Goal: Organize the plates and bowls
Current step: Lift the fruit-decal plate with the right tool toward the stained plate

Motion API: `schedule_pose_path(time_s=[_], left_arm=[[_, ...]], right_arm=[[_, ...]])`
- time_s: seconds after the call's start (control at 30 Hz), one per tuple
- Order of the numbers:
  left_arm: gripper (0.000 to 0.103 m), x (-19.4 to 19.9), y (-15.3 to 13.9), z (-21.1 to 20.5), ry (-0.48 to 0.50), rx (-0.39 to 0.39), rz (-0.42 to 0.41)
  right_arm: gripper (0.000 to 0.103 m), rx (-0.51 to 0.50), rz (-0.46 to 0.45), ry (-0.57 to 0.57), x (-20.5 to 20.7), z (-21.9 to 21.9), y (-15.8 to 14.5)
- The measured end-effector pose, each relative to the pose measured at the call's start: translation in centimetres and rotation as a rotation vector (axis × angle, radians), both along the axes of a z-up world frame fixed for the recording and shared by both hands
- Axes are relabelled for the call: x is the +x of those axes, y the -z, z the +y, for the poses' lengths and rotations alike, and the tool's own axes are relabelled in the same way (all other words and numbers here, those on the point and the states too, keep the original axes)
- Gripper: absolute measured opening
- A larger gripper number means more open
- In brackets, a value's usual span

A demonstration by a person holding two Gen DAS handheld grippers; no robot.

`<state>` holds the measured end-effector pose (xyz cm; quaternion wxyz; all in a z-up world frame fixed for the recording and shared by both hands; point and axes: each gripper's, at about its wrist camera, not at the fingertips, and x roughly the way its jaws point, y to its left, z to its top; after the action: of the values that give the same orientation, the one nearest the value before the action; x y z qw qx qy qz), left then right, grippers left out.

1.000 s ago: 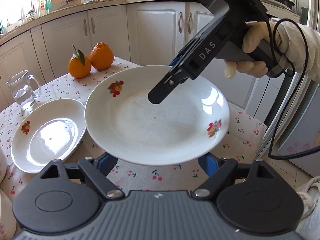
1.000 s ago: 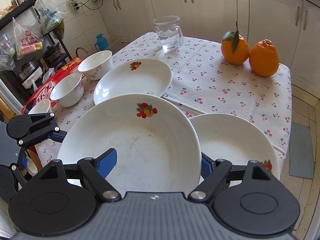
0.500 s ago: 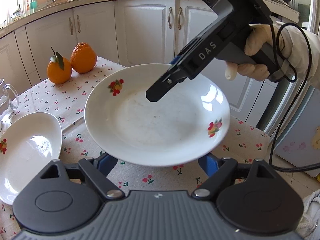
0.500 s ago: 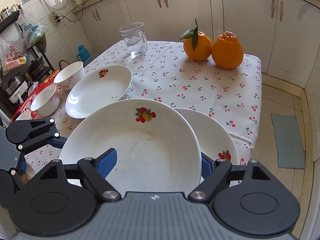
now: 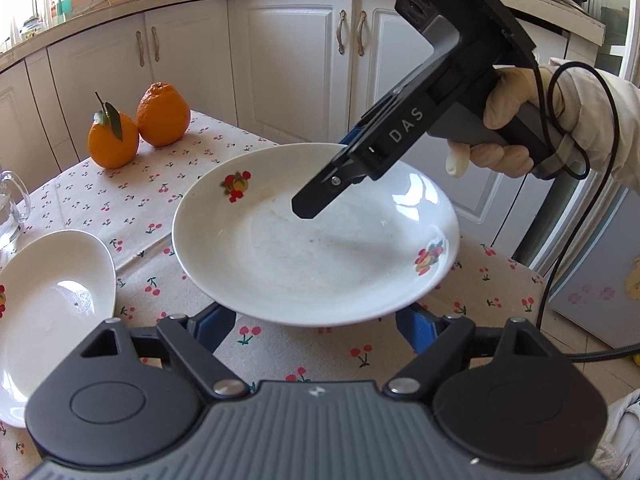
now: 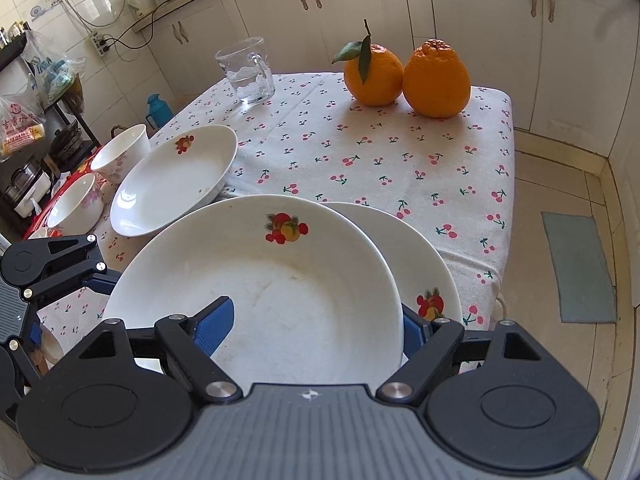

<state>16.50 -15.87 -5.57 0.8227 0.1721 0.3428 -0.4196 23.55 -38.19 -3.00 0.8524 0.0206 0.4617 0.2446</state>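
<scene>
At the lifted plate's [image 6: 256, 280] left rim, the left tool [image 5: 312, 328] is spread wide, both pads [image 5: 210, 326] under the edge, clamping nothing. The right tool [image 6: 316, 328] holds this plate, one finger inside, one beneath. A second plate [image 6: 424, 264] lies on the table [image 6: 400, 152] just below, offset right.

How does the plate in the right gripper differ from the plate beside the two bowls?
The plate in the right gripper is held up off the tablecloth, overlapping a third plate; the plate beside the bowls lies on it, untouched. The held plate shows faint smears inside; the other only specks. Both are white with a fruit print.
</scene>
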Motion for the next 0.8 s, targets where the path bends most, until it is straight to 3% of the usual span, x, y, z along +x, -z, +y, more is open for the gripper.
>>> schedule_pose_path(time_s=[0.8], left_arm=[[0.087, 1.1, 0.4, -0.8, -0.004, 0.026, -0.014]], right_arm=[[0.087, 0.000, 0.015, 0.035, -0.5, -1.2, 1.0]])
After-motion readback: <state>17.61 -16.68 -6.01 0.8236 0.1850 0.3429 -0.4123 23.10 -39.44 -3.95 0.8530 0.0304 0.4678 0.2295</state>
